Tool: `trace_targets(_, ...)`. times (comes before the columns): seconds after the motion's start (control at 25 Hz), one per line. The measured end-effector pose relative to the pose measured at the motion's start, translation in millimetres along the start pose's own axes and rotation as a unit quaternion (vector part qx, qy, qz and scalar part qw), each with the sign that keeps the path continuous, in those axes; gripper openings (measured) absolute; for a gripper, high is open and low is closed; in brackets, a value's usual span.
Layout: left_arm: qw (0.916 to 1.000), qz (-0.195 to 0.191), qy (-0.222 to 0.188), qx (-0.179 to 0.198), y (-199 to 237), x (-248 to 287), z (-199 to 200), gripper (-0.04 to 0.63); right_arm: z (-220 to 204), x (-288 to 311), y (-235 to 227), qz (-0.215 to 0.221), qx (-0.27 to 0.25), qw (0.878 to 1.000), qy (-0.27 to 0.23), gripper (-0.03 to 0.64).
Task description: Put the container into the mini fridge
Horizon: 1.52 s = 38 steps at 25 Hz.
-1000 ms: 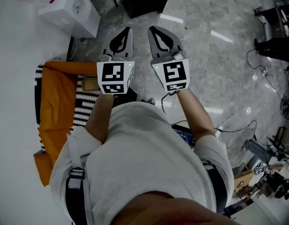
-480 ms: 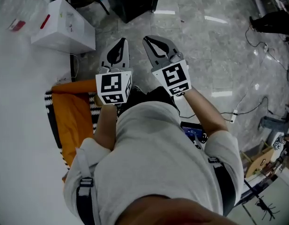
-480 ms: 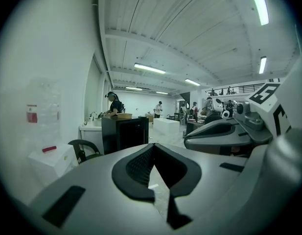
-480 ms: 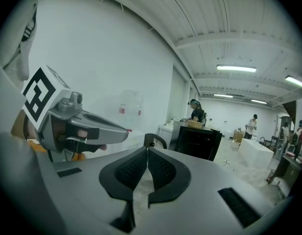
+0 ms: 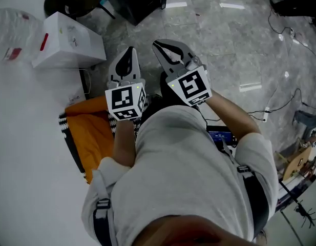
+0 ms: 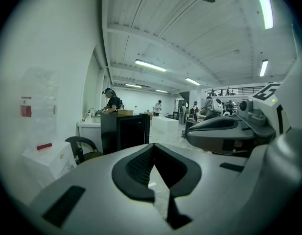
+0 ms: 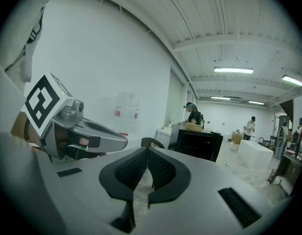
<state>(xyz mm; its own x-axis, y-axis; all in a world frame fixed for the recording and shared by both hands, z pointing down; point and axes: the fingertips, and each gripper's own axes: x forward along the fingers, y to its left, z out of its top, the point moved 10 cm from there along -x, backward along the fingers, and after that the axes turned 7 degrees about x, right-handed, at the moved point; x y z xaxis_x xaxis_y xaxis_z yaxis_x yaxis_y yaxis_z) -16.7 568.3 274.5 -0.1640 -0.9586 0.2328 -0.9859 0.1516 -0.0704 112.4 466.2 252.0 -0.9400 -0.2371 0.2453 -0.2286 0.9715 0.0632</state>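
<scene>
White box (image 5: 70, 47) stands at the floor's left edge by the wall. Left gripper (image 5: 129, 53) and right gripper (image 5: 163, 47) sit side by side, both closed and empty. Black mini fridge (image 5: 142, 1) stands ahead, with a tan container (image 6: 124, 112) apparently on top. Marble floor (image 5: 234, 50) lies open rightward.

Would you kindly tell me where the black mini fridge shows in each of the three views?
Head view: fridge at the top edge, left of centre.
Left gripper view: fridge left of centre.
Right gripper view: fridge right of centre.
Shared landmark: the dark chair beside it.
</scene>
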Motion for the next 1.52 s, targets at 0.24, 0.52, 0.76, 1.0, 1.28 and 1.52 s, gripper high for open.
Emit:
trace_targets(0.24,0.9996,-0.008,0.004,0.025,22.2,45.3,15.3,0.011,7.3,41.3,-37.5,0.006,0.008,1.0,-0.001,0.04)
trace_targets(0.52,0.9984,-0.009,0.009,0.055,42.8,120.3,49.3,0.011,17.5,86.6,-111.6,-0.015,0.028,0.999,0.007,0.04)
trace_targets(0.76,0.9955,0.007,0.022,0.092,48.5,198.5,86.8,0.011,30.3,109.1,-192.6,-0.013,0.039,0.999,0.0,0.04)
trace_targets(1.0,0.9915,0.009,0.026,0.127,52.5,265.7,117.2,0.011,38.0,131.9,-250.9,-0.001,0.036,0.999,-0.001,0.04)
trace_targets(1.28,0.9822,0.036,0.039,0.18,53.7,308.6,147.5,0.011,42.0,141.0,-308.4,-0.002,0.044,0.999,-0.005,0.04)
trace_targets(1.52,0.9808,0.03,0.04,0.188,66.1,336.3,153.2,0.011,42.5,153.1,-321.5,-0.006,0.046,0.999,-0.012,0.04)
